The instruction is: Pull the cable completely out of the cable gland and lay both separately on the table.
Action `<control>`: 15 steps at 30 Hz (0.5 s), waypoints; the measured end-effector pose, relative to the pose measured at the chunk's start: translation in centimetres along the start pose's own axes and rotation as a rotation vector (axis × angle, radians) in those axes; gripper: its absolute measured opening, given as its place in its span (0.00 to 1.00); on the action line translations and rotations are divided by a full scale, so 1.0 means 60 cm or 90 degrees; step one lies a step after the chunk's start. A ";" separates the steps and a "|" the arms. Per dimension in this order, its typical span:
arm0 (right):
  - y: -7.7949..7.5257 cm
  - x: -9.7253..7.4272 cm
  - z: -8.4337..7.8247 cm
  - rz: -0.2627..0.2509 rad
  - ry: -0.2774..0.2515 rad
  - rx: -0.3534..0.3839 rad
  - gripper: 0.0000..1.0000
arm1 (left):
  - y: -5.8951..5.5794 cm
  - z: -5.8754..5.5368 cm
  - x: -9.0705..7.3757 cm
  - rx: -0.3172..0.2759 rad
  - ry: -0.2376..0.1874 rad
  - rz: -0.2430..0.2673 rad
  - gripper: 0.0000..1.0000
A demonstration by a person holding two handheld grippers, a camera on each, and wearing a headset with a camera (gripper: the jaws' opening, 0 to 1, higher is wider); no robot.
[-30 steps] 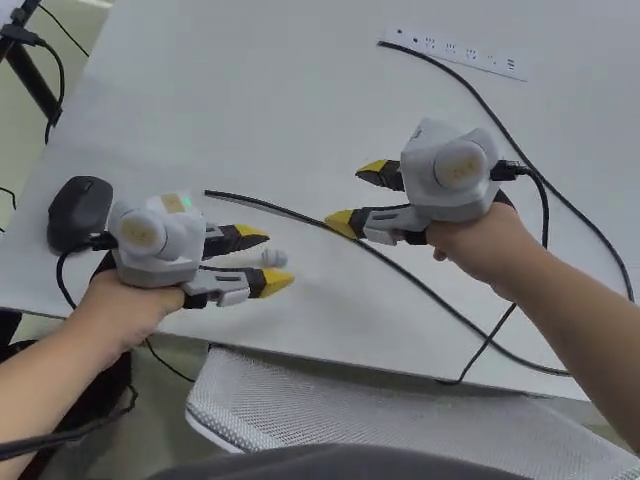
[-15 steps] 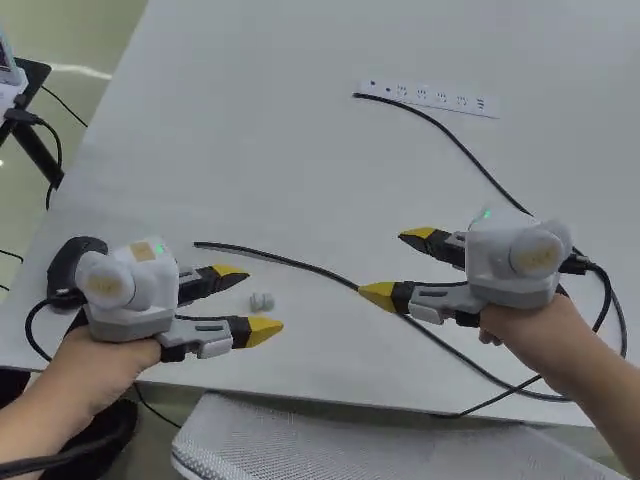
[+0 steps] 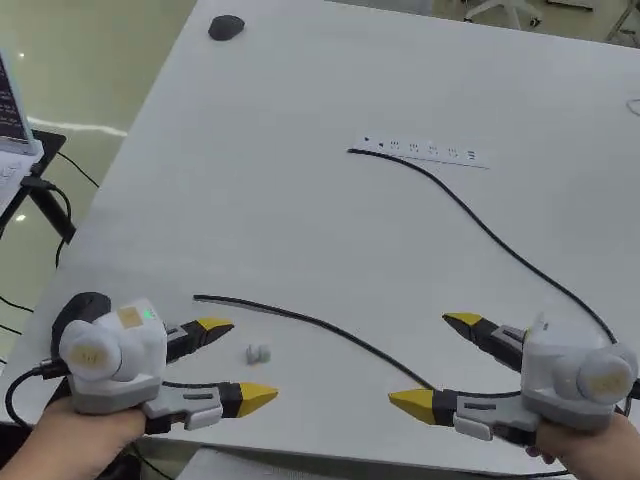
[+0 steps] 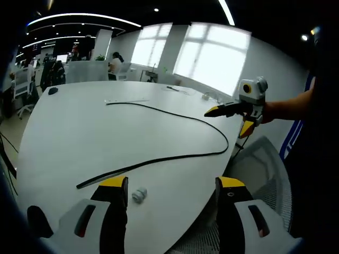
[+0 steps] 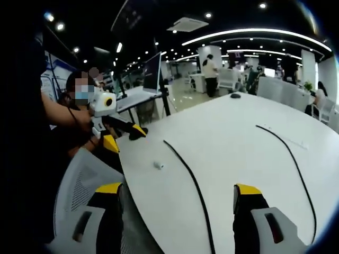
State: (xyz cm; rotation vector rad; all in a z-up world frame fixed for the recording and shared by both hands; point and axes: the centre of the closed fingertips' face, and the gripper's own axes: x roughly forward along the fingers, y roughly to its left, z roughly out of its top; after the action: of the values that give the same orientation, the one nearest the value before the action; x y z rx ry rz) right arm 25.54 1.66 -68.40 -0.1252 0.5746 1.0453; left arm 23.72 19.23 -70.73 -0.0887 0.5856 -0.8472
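While both claws are held spread and empty, small grey plastic cable gland (image 3: 259, 353) seen on white table (image 3: 300, 200) between left gripper (image 3: 245, 362) jaw tips, 9 o'clock from right gripper (image 3: 425, 360), thin black cable (image 3: 320, 322) lying apart at gland's 12 o'clock.

No legible text; power strip (image 3: 420, 152) markings too small to read.

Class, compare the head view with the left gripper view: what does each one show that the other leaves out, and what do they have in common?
Head view: a dark mouse beside the left hand-held gripper. Left gripper view: bright windows, ceiling lights and a distant person. Both: the black cable and the cable gland lying apart on the white table, plus the open right hand-held gripper.
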 end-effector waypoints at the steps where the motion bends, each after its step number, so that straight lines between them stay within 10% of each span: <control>1: 0.000 -0.002 -0.002 0.002 -0.002 0.001 0.88 | 0.001 0.001 -0.001 0.005 -0.001 0.005 0.68; 15: -0.003 -0.032 -0.079 0.028 0.038 0.048 0.99 | -0.002 -0.018 -0.013 0.003 0.036 0.038 0.81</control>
State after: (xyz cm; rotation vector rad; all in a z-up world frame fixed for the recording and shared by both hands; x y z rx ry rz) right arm 23.17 -1.66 -71.50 -0.0778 0.6719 1.0646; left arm 22.68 19.89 -71.24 -0.0422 0.6367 -0.7958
